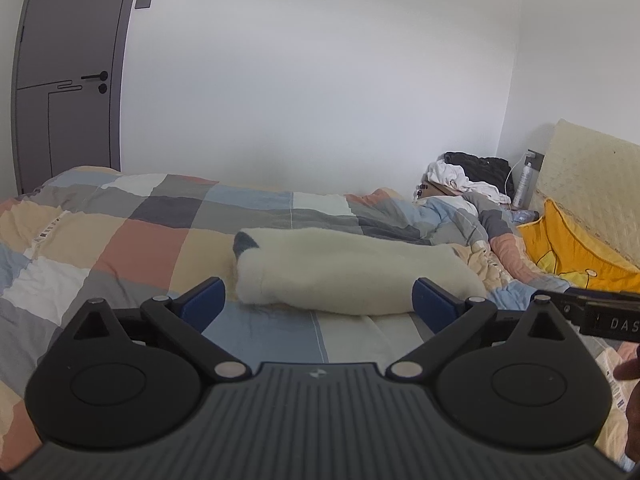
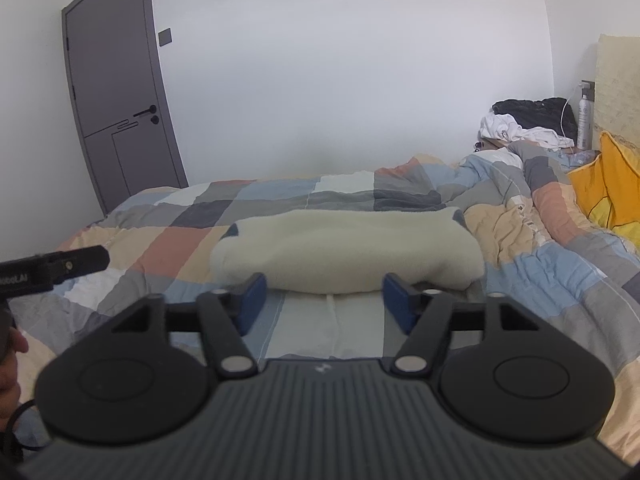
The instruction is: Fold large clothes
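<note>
A cream fleece garment (image 1: pixel 352 270) lies folded into a thick bundle on the checked duvet (image 1: pixel 120 232), a dark patch showing at its left end. My left gripper (image 1: pixel 320 304) stands open just in front of the bundle's near edge, blue pads wide apart with nothing between them. In the right wrist view the same cream garment (image 2: pixel 344 252) lies straight ahead on the duvet (image 2: pixel 560 272). My right gripper (image 2: pixel 324 300) is open, its blue pads near the front edge of the bundle without pressing on it.
A heap of white and black clothes (image 1: pixel 472 172) and a spray bottle (image 1: pixel 525 186) sit at the bed's far right corner. A yellow cushion (image 1: pixel 576 248) leans by the padded headboard (image 1: pixel 592 184). A grey door (image 1: pixel 68 76) stands at the left.
</note>
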The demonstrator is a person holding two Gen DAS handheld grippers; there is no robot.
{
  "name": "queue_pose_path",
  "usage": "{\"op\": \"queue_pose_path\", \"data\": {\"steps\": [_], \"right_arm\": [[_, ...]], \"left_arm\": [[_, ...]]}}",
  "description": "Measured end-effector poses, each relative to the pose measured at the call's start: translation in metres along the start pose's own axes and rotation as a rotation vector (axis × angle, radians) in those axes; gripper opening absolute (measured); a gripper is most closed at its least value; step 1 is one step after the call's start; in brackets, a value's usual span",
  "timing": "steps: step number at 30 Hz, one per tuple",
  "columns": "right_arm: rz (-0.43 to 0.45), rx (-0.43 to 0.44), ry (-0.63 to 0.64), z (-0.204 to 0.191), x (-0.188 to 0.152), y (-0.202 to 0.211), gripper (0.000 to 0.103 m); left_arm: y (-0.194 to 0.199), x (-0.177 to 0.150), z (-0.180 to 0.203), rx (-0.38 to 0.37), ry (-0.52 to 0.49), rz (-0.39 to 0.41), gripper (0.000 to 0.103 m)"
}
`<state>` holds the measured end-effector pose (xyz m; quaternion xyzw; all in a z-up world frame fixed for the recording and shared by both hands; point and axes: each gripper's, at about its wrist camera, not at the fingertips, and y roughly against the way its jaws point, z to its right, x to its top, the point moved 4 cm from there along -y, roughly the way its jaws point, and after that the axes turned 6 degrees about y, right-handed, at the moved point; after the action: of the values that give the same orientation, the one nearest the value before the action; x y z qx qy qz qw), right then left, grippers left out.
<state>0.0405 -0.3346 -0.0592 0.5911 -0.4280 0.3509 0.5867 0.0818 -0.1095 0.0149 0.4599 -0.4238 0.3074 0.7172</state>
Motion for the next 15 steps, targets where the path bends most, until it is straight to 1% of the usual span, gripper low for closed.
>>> {"op": "queue_pose_path", "data": {"steps": [1, 3, 4, 5, 8, 15], "right_arm": [[0.006, -0.006, 0.001, 0.0002, 0.0012, 0.0007, 0.080], [0.013, -0.008, -0.003, 0.0005, 0.0030, 0.0013, 0.088], [0.011, -0.015, -0.004, 0.0003, 0.0034, 0.0014, 0.094], [0.013, -0.030, -0.003, 0.0001, 0.0030, 0.0023, 0.103], [0.025, -0.050, -0.002, 0.0015, 0.0031, 0.0060, 0.103], [0.019, -0.064, -0.003, 0.0069, 0.0006, 0.0087, 0.103]], "left_arm": [[0.0002, -0.0001, 0.0009, 0.004, -0.005, 0.000, 0.102], [-0.0012, 0.0003, 0.0028, 0.008, -0.006, -0.004, 0.102], [-0.0016, 0.0002, 0.0036, 0.007, -0.005, -0.005, 0.102], [-0.0018, -0.0001, 0.0046, 0.004, -0.009, -0.004, 0.102], [-0.0033, -0.0016, 0.0071, 0.009, -0.019, -0.010, 0.102], [-0.0054, -0.0016, 0.0064, 0.023, -0.015, -0.025, 0.103]]}}
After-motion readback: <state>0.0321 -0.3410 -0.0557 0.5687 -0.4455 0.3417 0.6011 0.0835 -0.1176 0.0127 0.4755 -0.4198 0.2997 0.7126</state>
